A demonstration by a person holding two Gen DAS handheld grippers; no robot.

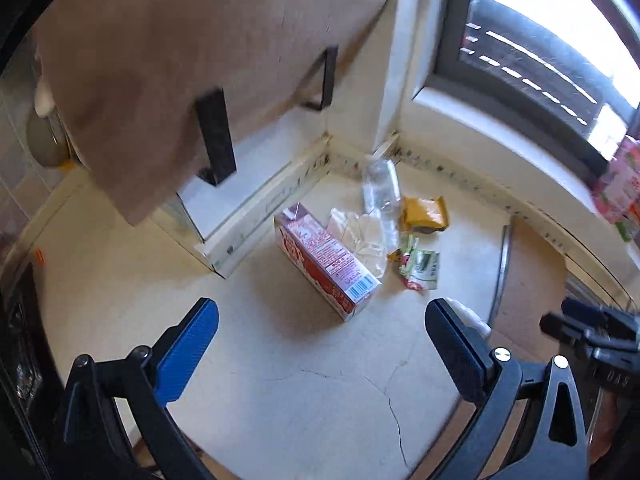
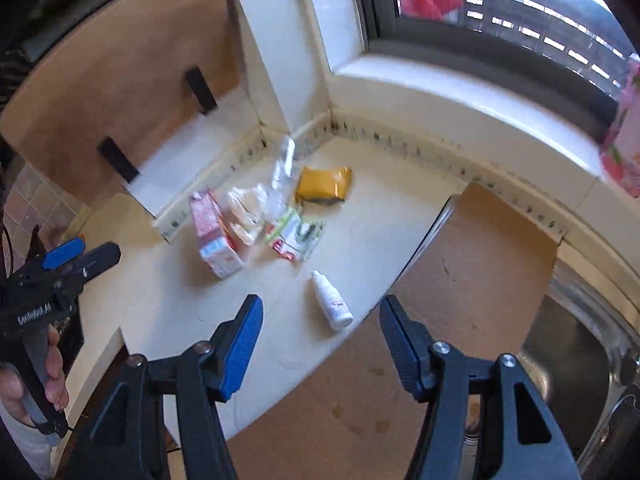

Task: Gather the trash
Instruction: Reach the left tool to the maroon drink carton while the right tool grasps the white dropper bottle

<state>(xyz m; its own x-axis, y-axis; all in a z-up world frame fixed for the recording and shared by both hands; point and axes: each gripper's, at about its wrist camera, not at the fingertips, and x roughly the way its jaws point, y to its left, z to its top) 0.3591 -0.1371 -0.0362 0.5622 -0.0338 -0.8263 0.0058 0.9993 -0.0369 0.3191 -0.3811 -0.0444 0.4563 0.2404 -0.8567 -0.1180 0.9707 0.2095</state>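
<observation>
a: what's lying on the counter (image 1: 304, 380)?

b: a small heap of trash in the corner where the tiled skirting meets. there's a pink carton (image 1: 326, 262), a long rectangular box on its side with a barcode on its near end. touching it is a crumpled clear plastic bag (image 1: 362, 236), and a clear plastic bottle (image 1: 380, 188) lies across the back, thin and see-through.

a: anything softer?

b: a yellow pouch (image 1: 424, 214), puffy and slightly glossy, and a flat green and red wrapper (image 1: 420, 268), creased. nearer, apart from the heap, a small white bottle (image 2: 332, 300) lies on its side by the counter's edge, smooth with a narrow cap.

a: and the counter itself?

b: pale, matte, speckled, with thin cracks running through it. a brown wooden board (image 2: 460, 280) sits to the right beside a shiny steel sink (image 2: 580, 340). a brown cabinet (image 1: 180, 60) with dark flat handles hangs above.

a: the tongs?

b: the left gripper (image 1: 320, 344) has its jaws spread wide, ribbed blue pads facing in, nothing between them, and the carton sits beyond its tips. the right gripper (image 2: 320, 344) is also well open and empty; the white bottle lies just ahead between its fingers' line, untouched. in the right wrist view a hand (image 2: 36, 384) grips the left tool's black handle.
</observation>
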